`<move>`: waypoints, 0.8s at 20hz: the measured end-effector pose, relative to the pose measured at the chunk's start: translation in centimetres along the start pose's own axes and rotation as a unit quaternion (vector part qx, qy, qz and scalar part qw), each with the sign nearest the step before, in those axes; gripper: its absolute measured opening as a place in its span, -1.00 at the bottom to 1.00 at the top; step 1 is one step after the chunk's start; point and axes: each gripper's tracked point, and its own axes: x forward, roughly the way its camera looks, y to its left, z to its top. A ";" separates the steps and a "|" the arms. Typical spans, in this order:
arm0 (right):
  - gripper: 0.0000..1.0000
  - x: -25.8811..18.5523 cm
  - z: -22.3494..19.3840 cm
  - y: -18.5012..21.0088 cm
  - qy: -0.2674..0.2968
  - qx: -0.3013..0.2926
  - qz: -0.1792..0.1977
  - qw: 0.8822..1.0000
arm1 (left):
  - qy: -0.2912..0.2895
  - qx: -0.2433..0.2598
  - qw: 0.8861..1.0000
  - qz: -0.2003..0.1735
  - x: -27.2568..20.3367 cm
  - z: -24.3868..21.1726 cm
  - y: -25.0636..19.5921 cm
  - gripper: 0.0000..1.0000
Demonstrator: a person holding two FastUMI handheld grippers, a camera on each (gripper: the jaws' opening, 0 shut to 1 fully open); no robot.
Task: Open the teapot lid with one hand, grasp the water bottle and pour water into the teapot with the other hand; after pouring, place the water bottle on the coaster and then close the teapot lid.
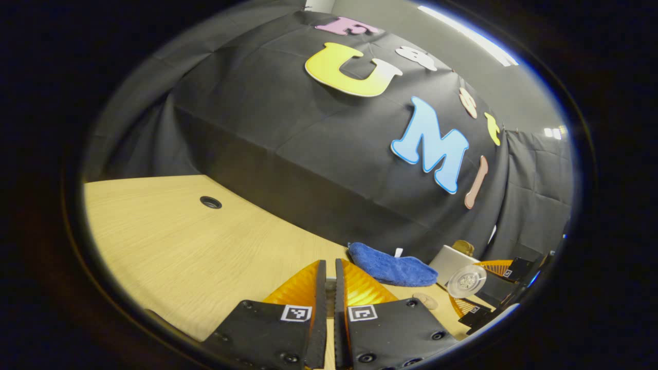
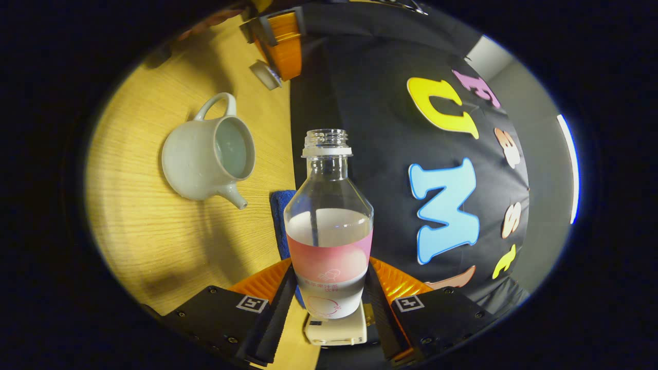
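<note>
The clear water bottle (image 2: 329,216), uncapped and about half full, with a pink label, stands between the fingers of my right gripper (image 2: 330,267), which is shut on its lower part. The pale grey teapot (image 2: 205,154) sits lidless on the wooden table to the left of the bottle, with water showing inside. Further off, my left gripper (image 2: 280,43) holds the small grey lid (image 2: 264,74) above the table. In the left gripper view my left gripper (image 1: 330,264) is nearly closed, with a thin gap. The bottle (image 1: 467,281) shows end-on at the right, beside the teapot (image 1: 450,258).
A blue cloth (image 1: 390,267) lies on the table by the black wall, partly behind the bottle (image 2: 280,216). A small beige round thing (image 1: 425,300) lies near it. The wooden table (image 1: 169,246) has a cable hole (image 1: 211,202).
</note>
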 end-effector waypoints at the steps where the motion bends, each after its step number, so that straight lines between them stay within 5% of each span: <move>1: 0.45 0.0 -0.4 0.1 0.003 0.030 0.005 1.000 | -0.002 0.002 1.000 -0.001 -0.1 0.0 -0.3 -0.75; 8: 0.49 1.6 -2.8 -1.2 0.012 0.225 0.022 0.974 | -0.001 0.016 1.000 -0.011 -0.3 -0.6 -2.3 -0.75; 16: 0.48 5.1 -5.4 -2.5 0.030 0.385 0.029 0.922 | -0.003 0.041 0.999 -0.013 0.1 -0.9 -3.0 -0.75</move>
